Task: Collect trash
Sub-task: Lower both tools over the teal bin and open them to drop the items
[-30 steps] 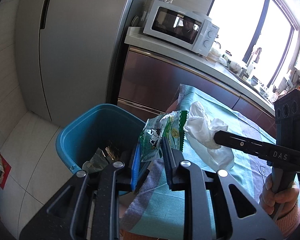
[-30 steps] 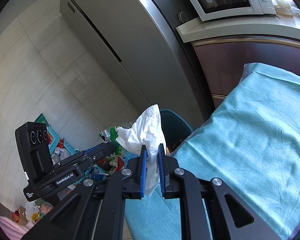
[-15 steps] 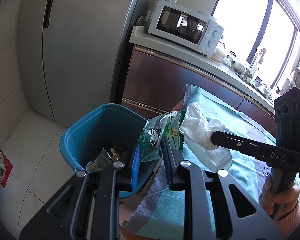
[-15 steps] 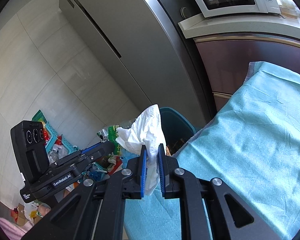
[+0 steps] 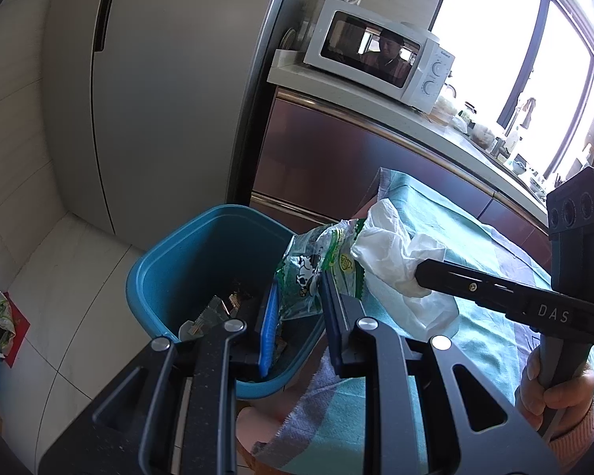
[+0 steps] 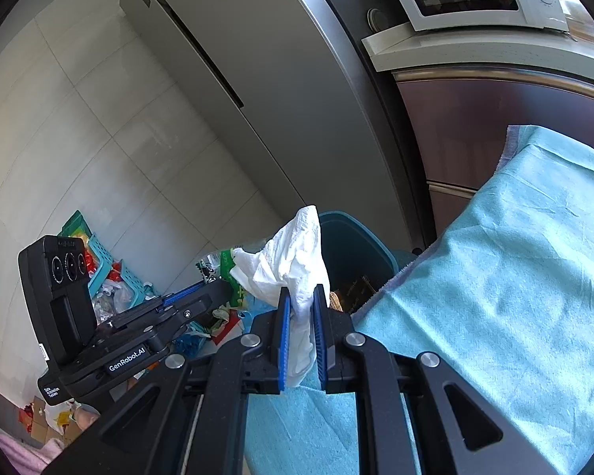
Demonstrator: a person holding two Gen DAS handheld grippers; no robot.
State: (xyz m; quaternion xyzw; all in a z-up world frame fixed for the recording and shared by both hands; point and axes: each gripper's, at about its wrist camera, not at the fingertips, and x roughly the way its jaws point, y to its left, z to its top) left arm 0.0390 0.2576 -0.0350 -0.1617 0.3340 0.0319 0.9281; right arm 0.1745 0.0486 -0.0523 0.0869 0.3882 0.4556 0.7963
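Note:
My left gripper [image 5: 297, 297] is shut on a crumpled green snack wrapper [image 5: 315, 267] with a cow print, held just over the near rim of the blue trash bin [image 5: 178, 261]. Several scraps lie inside the bin. My right gripper [image 6: 300, 301] is shut on a white crumpled tissue [image 6: 293, 257], held above the table's left end, close beside the wrapper. In the left wrist view the tissue [image 5: 392, 253] and the right gripper's black finger [image 5: 475, 287] sit just right of the wrapper. The bin [image 6: 348, 241] shows behind the tissue in the right wrist view.
A teal cloth [image 6: 514, 277] covers the table on the right. Behind the bin stand a grey fridge [image 5: 158, 79] and a brown cabinet with a white microwave [image 5: 380, 55] on top. Trash and a teal basket [image 6: 99, 261] lie on the tiled floor at left.
Both grippers have drifted slightly toward the bin; more of its inside shows below the left gripper. Both grips are unchanged.

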